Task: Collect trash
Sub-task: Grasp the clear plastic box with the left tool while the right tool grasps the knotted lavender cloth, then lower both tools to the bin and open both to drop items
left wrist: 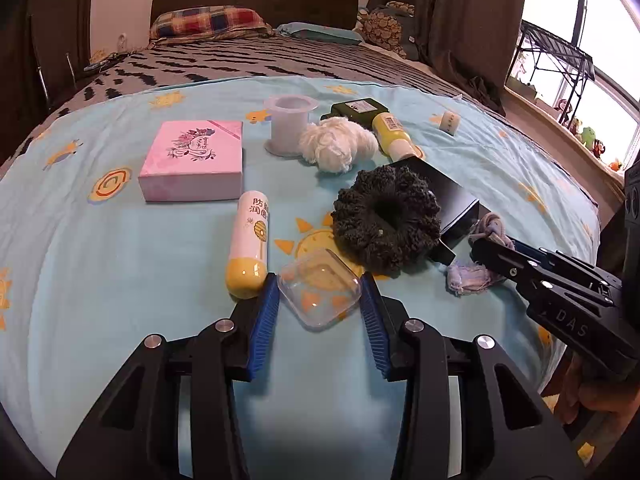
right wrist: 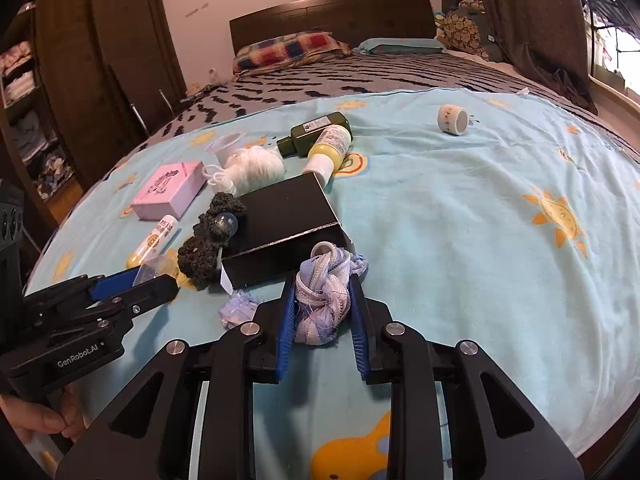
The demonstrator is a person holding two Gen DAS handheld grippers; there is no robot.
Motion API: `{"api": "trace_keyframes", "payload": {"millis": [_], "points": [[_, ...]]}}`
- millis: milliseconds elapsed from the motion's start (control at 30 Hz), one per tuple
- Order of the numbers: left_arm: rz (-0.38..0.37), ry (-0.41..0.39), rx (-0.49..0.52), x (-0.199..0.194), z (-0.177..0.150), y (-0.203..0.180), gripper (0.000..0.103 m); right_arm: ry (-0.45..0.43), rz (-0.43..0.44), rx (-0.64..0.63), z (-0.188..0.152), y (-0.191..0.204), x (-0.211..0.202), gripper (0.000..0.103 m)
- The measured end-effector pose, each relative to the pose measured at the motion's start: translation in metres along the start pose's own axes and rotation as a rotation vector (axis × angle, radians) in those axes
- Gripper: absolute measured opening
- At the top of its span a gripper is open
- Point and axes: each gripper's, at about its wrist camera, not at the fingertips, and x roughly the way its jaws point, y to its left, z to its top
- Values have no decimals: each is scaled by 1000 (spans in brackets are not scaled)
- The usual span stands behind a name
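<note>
My left tongs (left wrist: pixel 320 300) straddle the clear lid (left wrist: pixel 319 294) on the bed (left wrist: pixel 120 280), not yet pinching; right tongs (right wrist: pixel 323 312) hold the rag (right wrist: pixel 322 300) — slick plastic could squirt out.

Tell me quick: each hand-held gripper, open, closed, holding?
Left hand-held gripper: open around the clear plastic lid, not clamped.
Right hand-held gripper: shut on the knotted mesh rag.
</note>
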Motion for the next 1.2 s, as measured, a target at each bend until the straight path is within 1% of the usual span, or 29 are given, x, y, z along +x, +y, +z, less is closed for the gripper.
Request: {"api": "trace_keyframes", "payload": {"millis": [133, 333, 500, 667, 833, 1067, 1200], "points": [[2, -2, 1, -10, -7, 0, 39, -4, 0, -3, -6, 2, -12, 26], [5, -5, 20, -34, -27, -6, 39, -23, 6, 0, -21, 4, -40, 26], [-21, -10, 18, -59, -49, -13, 39, -26, 13, -4, -38, 8, -61, 26], [-51, -12, 11, -80, -74, -20, 39, -24, 22, -4, -62, 12, -83, 26], [-56, -5, 25, -92, -99, -31, 39, 6, 25, -3, -92, 14, -96, 26], [-93, 55, 28, -89, -139, -40, 39, 78, 20, 7, -127, 8, -93, 26], [-105, 128, 35, -72, -167, -46, 39, 124, -4, -10, -149, 9, -83, 26]]}}
